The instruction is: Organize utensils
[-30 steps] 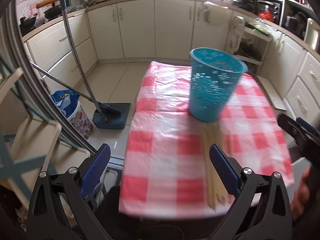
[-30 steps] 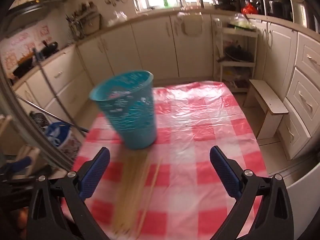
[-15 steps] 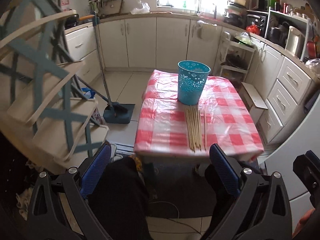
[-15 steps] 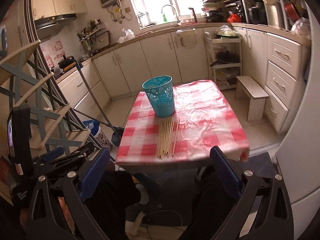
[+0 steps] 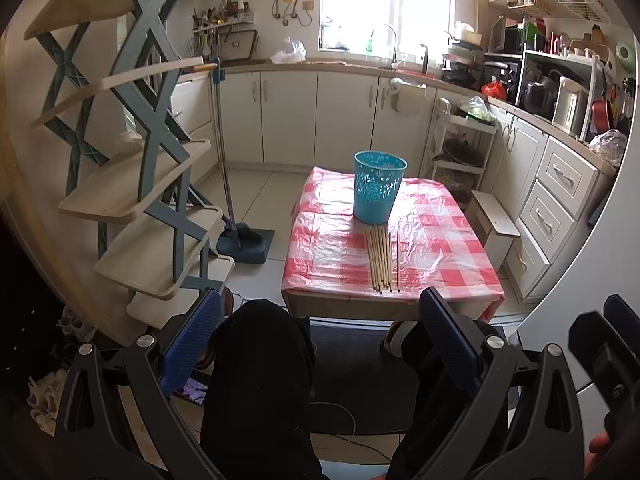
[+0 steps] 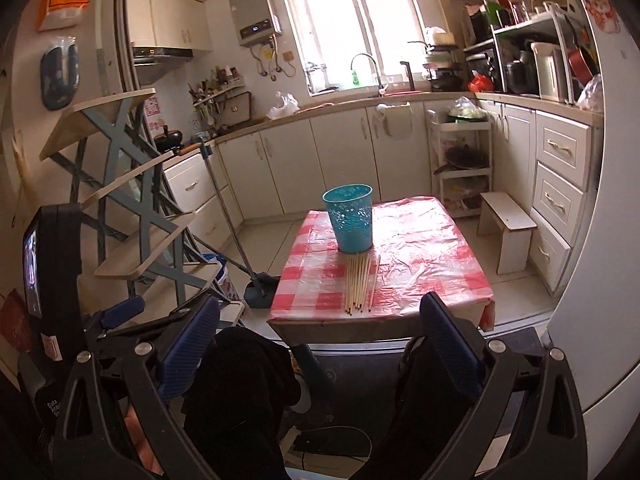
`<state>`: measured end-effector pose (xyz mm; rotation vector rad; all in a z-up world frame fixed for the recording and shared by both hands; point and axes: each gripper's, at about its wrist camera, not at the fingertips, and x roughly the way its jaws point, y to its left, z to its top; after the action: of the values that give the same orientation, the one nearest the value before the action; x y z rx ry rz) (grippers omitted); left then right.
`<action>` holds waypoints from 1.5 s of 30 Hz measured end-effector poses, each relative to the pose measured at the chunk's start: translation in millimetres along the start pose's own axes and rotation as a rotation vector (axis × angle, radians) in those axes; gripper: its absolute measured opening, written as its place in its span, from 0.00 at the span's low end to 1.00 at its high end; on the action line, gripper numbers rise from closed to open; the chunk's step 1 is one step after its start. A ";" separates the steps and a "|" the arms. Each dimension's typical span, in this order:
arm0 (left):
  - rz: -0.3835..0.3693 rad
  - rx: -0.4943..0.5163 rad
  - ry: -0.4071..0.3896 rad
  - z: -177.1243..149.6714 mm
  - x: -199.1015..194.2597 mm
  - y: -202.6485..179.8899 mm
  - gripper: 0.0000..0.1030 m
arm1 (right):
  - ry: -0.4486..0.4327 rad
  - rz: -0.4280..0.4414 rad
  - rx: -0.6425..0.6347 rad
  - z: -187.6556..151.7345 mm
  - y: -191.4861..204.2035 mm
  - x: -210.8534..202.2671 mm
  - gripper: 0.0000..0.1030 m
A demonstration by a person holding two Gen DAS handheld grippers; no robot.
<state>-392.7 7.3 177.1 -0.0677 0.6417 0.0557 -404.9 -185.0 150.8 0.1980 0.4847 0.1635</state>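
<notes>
Left wrist, progress: nothing sorted yet imo, the whole chopsticks (image 5: pixel 383 259) bunch lies flat on the table (image 5: pixel 328 256), tips just in front of the teal basket (image 5: pixel 378 187), one stick slightly apart.
Left wrist, claw: left gripper (image 5: pixel 320 340) spread wide, holding nothing, hanging well short of the basket over dark trousers.
Right wrist, progress: same deal, chopsticks (image 6: pixel 360 285) lie below the basket (image 6: pixel 352 218), none inside as far as I can see.
Right wrist, claw: right gripper (image 6: pixel 318 344) wide apart, empty.
Right wrist, materials: thin pale wooden sticks; perforated plastic tapered basket; glossy, crinkly red-check tablecloth (image 6: pixel 424 252).
</notes>
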 end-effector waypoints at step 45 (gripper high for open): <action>-0.009 -0.004 -0.008 1.2 -2.6 -5.2 0.92 | -0.031 0.012 -0.026 -2.2 9.3 -21.6 0.93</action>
<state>-393.7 2.1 179.8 -0.0740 0.6329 0.0484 -425.8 -180.0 160.7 0.1775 0.4507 0.1782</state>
